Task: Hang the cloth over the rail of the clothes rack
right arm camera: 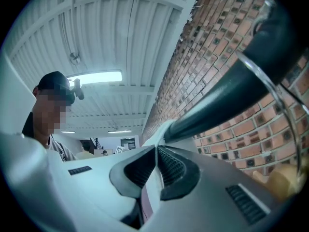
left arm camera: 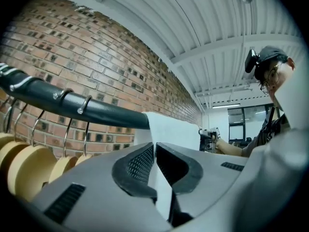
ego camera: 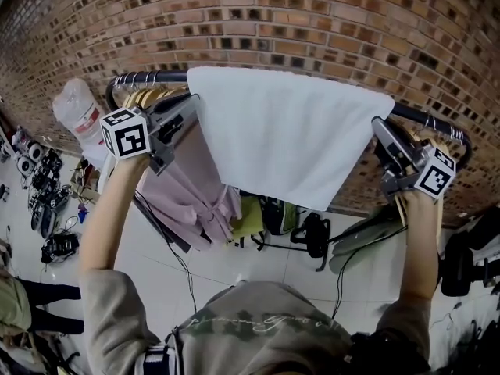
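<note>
Cloth (ego camera: 289,131): white, plain, matte, roughly rectangular. Lies draped over the rail (ego camera: 152,76), spanning most of its mid section. Front flap hangs flat w/ few creases. Lower edge runs slanted, deeper toward the right side of the head view.

Rail: dark round tube, smooth, curved down at both ends. It shows bare to either side of the cloth.

Left tool (left arm camera: 155,145): jaws pressed together on the cloth's left edge. A white fold passes between the ribbed dark pads and comes out below them. Tool body pale grey plastic. Its marker cube (ego camera: 125,131) is white w/ black squares.

Right tool (right arm camera: 157,148): jaws closed, pinching the cloth's right edge. A thin white strip sits between the pads, close under the rail. Its cube (ego camera: 435,172) has the same pattern.

Both arms are raised, one at each top corner of the cloth, well apart.

Hangers (left arm camera: 29,166): pale wood, rounded shoulders, thin bright wire hooks (left arm camera: 86,105) looped over the rail left of the cloth. More wood hangers show by the right end.

Garment (ego camera: 191,190): pinkish-mauve soft fabric, hangs below the left hangers, partly behind the cloth's left edge, w/ a knot or tie low down.

Brick wall (ego camera: 312,22): red-brown, rough, dark-specked courses, directly behind the rail.

Floor (ego camera: 234,264): pale glossy tiles. Dark bags and cables lie on it below the cloth.

Ceiling (right arm camera: 111,28): white ribbed panels.
</note>
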Available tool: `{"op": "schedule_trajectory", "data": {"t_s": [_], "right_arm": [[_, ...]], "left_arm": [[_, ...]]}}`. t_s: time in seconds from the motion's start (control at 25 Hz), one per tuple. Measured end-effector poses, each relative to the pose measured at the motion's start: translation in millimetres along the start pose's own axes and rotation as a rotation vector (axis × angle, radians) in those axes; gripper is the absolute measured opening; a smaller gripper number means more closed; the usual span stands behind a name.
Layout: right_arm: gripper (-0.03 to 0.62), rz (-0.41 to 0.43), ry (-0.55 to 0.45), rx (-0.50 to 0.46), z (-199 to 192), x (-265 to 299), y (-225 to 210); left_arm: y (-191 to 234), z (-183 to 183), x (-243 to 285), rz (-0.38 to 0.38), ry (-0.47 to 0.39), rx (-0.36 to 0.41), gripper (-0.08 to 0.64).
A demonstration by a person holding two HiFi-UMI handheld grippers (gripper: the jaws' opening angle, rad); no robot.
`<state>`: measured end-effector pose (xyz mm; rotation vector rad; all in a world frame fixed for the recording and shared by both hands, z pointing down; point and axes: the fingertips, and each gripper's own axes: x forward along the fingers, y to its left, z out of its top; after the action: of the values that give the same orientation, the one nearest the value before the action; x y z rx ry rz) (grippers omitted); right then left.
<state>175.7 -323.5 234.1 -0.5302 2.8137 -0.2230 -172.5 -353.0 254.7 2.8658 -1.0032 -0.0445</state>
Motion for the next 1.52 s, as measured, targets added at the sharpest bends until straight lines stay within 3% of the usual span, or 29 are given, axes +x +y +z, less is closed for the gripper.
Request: {"op": "schedule_trajectory", "data": {"t_s": [0.64,1.0,1.32,1.52], "right_arm": [[0.020,-0.038,-0.013,-0.004,19.2,-21.4,6.1],[0.020,-0.053,-0.048,-0.035,40.9,-28.0,10.5],[0.020,-0.048,-0.100,0.010,41.1,-38.8,4.6],[0.021,-0.043,-0.131,0.003,40.0,-39.7,5.5]], "left_arm": [[-24.6,16.9,-1.4,-0.114,-0.016,0.016,0.020],[-26.7,40.0,-9.4,-0.117,-0.056,0.040,0.020],[-23.8,10.8,-10.3,-0.118,-0.044,-0.003,0.020],[-25.6,8.5,-9.1,-0.124,-0.011,0.039,0.021]]}}
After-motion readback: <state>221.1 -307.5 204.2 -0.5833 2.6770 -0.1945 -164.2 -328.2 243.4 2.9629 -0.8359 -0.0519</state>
